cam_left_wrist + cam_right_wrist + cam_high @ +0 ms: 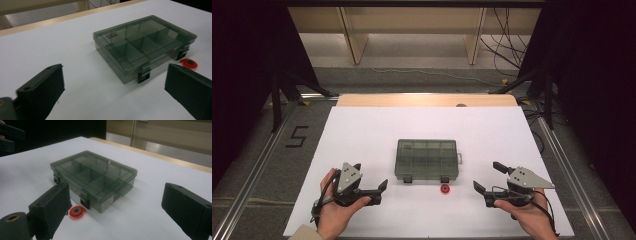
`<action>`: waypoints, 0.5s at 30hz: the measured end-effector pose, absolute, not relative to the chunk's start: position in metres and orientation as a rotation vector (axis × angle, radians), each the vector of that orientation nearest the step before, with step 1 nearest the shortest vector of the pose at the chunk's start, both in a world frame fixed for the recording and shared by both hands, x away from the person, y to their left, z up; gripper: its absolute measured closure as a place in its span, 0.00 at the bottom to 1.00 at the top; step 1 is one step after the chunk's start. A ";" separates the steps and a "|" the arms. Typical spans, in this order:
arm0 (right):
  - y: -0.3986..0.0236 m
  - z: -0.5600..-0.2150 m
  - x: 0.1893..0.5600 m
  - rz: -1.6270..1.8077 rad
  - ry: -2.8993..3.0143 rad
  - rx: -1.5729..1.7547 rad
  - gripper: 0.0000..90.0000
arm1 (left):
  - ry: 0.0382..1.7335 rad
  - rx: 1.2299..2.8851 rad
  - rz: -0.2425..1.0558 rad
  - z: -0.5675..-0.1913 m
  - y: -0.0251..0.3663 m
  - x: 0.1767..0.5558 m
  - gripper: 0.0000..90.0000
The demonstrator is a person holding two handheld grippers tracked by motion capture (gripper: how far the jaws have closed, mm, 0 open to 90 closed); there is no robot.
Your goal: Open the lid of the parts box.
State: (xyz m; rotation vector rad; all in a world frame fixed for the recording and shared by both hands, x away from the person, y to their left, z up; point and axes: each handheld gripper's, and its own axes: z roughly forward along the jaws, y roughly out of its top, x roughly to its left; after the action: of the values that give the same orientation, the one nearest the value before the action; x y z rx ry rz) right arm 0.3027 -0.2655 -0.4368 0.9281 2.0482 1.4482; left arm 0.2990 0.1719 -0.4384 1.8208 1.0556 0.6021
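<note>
Smoky compartment box [427, 159], lid shut and both latches fastened, on the white surface [362, 130]; small red ring [444, 189] just before its front edge. Flanked by left tongs [381, 192] and right tongs [486, 181], both spread, empty, apart from it. Likely approach stage; next, probably unlatching the clasps.

Only legible mark: black "5" [298, 136] on floor [257, 150] left of table; box labels unreadable.
</note>
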 end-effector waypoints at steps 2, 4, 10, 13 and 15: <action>-0.266 -0.436 0.303 1.449 2.061 0.934 0.10 | 1.046 1.832 0.595 -0.438 0.171 0.300 0.05; -0.266 -0.437 0.303 1.455 2.058 0.919 0.10 | 1.046 1.830 0.589 -0.437 0.170 0.300 0.07; -0.265 -0.434 0.306 1.460 2.048 0.916 0.16 | 1.058 1.852 0.547 -0.434 0.163 0.308 0.26; -0.265 -0.431 0.308 1.436 2.039 0.908 0.20 | 1.098 1.844 0.566 -0.434 0.156 0.313 0.44; -0.264 -0.430 0.312 1.428 2.028 0.907 0.31 | 1.133 1.840 0.525 -0.435 0.152 0.324 0.52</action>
State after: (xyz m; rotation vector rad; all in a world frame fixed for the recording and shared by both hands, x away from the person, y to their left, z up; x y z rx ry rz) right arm 0.3121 -0.2636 -0.4297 0.9066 2.0285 1.4283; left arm 0.3240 0.1520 -0.4350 1.8396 1.1327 0.5246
